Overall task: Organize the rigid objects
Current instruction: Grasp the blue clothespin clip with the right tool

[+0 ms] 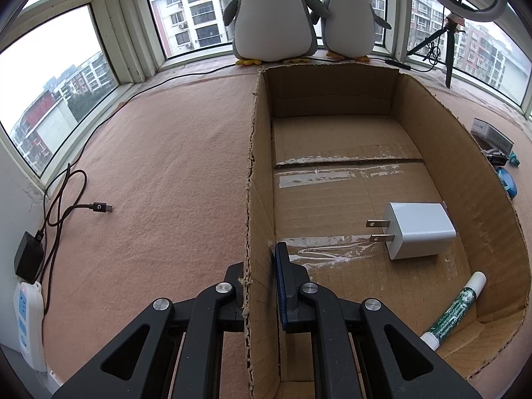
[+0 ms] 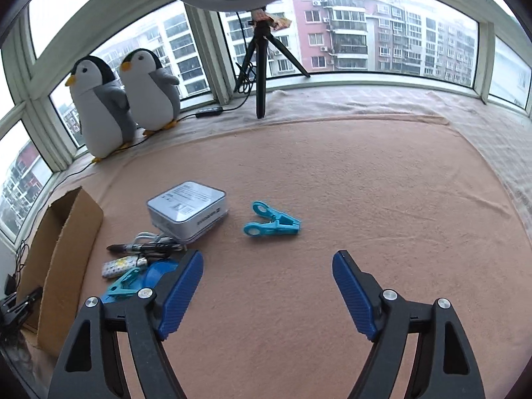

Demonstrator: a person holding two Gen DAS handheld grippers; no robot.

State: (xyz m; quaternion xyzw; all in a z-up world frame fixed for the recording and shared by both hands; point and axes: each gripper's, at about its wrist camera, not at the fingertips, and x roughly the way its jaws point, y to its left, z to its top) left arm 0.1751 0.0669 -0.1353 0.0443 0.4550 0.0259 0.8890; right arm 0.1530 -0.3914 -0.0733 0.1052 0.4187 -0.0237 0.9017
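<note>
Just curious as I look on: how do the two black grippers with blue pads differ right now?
The left gripper is shut on the cardboard box wall; the right gripper is open and empty. The left sits at the box, the right over the pink cloth. Both share black frames and blue pads.

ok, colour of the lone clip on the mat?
Light blue clip; clearest in the right wrist view, lying ahead of the gripper.

left gripper (image 1: pixel 259 266) black angular linkage arms, silver round screws, right gripper (image 2: pixel 267 286) same, ribbed blue pads (image 2: pixel 181 294)
</note>
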